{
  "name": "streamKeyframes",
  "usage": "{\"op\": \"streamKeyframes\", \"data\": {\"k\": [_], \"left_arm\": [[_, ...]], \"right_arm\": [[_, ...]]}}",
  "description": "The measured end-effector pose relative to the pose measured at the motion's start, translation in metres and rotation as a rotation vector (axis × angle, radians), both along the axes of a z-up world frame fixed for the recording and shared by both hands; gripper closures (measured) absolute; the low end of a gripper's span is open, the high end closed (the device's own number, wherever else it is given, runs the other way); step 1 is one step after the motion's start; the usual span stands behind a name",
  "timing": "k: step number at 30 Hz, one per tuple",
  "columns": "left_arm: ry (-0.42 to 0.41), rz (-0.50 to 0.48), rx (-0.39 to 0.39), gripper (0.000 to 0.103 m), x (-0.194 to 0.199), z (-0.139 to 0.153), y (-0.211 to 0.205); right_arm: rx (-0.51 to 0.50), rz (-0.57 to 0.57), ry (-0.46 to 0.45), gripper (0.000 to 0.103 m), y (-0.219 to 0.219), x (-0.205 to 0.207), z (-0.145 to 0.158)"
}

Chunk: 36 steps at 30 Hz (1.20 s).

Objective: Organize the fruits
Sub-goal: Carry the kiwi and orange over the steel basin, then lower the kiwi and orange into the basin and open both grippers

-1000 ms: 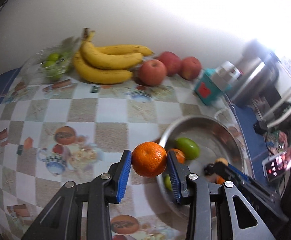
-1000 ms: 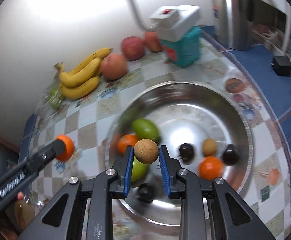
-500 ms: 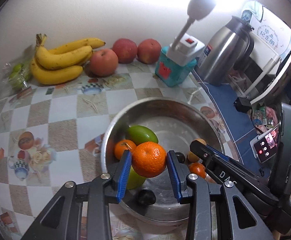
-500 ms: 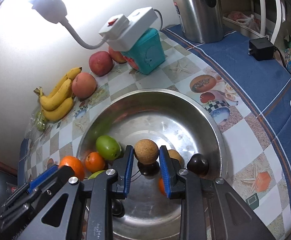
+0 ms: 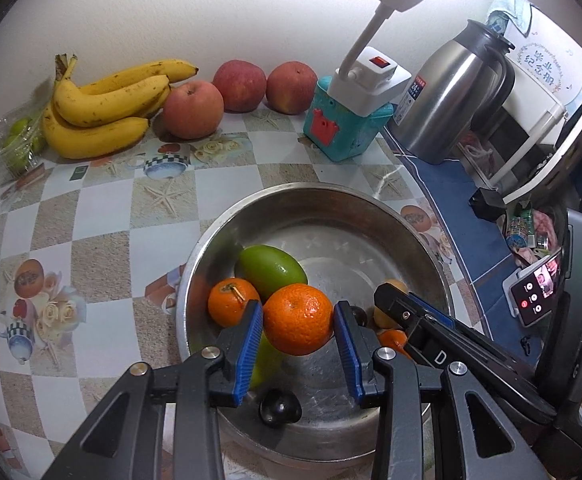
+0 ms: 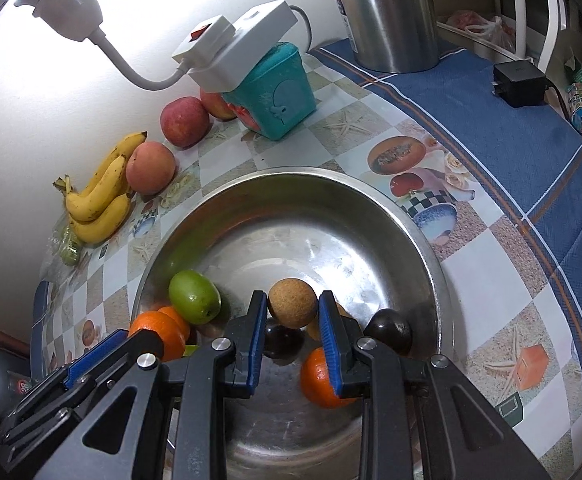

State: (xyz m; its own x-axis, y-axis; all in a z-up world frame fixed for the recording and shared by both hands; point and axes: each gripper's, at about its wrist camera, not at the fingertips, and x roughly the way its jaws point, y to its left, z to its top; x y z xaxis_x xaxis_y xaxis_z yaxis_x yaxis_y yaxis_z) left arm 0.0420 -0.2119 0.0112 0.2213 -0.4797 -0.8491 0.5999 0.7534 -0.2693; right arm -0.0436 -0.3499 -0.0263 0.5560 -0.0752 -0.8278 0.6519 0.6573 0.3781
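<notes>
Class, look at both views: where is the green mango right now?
The green mango lies inside the steel bowl, on its left side in both views, against the small orange and behind the orange held between the left gripper's fingers.

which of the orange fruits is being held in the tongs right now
The largest orange, clamped between the left tongs above the metal bowl. The other two oranges lie loose inside the bowl.
</notes>
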Motion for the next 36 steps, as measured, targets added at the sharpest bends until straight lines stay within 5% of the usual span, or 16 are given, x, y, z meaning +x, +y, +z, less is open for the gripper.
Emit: {"op": "streamKeyframes", "data": {"k": [24,28,36], "left_arm": [[0.003,0.061,0.051,0.062,0.01,0.006,0.019],[-0.023,0.112,0.078,0.05,0.016,0.011,0.033],[-0.088,0.242,0.197,0.031,0.031,0.002,0.066]], "right_arm": [[0.004,-0.003,0.017,0.075,0.0,0.003,0.001],[-0.011,0.004,0.027,0.074,0.001,0.003,0.004],[-0.039,0.041,0.055,0.051,0.012,0.007,0.01]]}}
